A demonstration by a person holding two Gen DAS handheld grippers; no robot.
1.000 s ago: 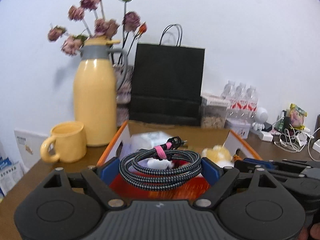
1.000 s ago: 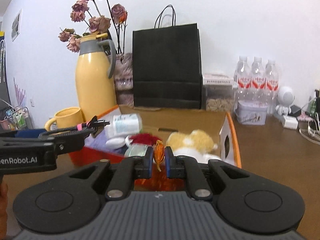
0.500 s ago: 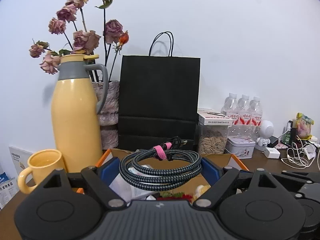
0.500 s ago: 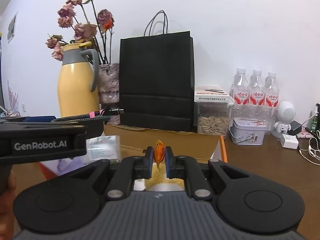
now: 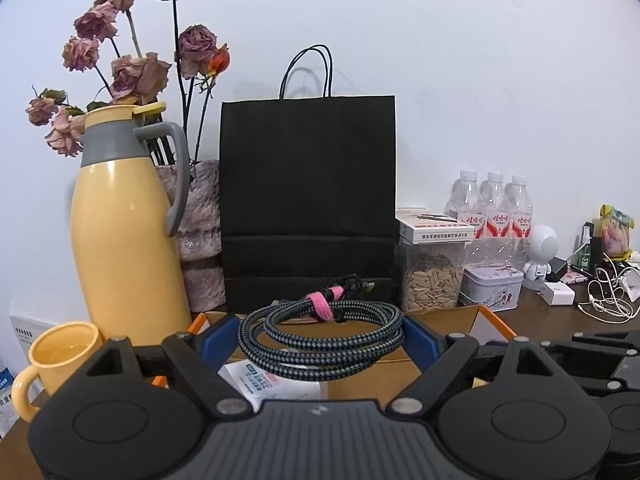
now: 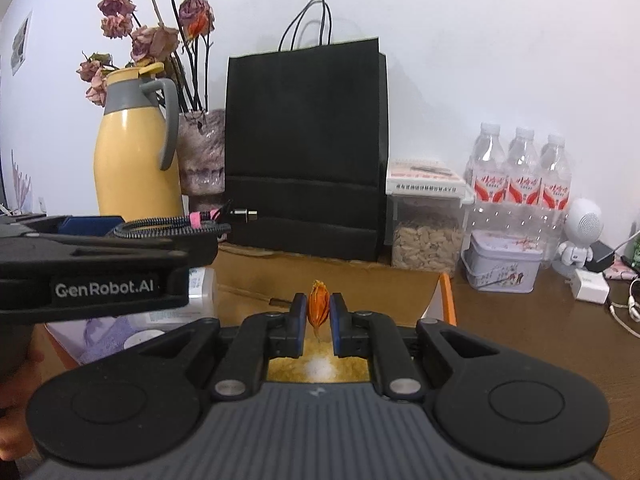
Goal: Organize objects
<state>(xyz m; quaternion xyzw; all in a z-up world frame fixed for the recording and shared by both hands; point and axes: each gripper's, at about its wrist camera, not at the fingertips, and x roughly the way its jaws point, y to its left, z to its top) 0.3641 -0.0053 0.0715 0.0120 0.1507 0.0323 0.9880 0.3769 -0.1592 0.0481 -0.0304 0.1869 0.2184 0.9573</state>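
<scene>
My left gripper is shut on a coiled black braided cable tied with a pink strap, held above the open cardboard box. It also shows in the right wrist view, at the left. My right gripper is shut on a small orange dried flower bud, held above the same box. A yellow plush toy lies in the box under the right gripper. A white packet lies in the box under the cable.
Behind the box stand a black paper bag, a yellow thermos jug, a vase of dried roses and a seed jar. A yellow mug sits left. Water bottles, a tin and chargers sit right.
Both grippers have risen with their loads; the box contents have dropped low in the views and the bag and jug now fill the middle.
</scene>
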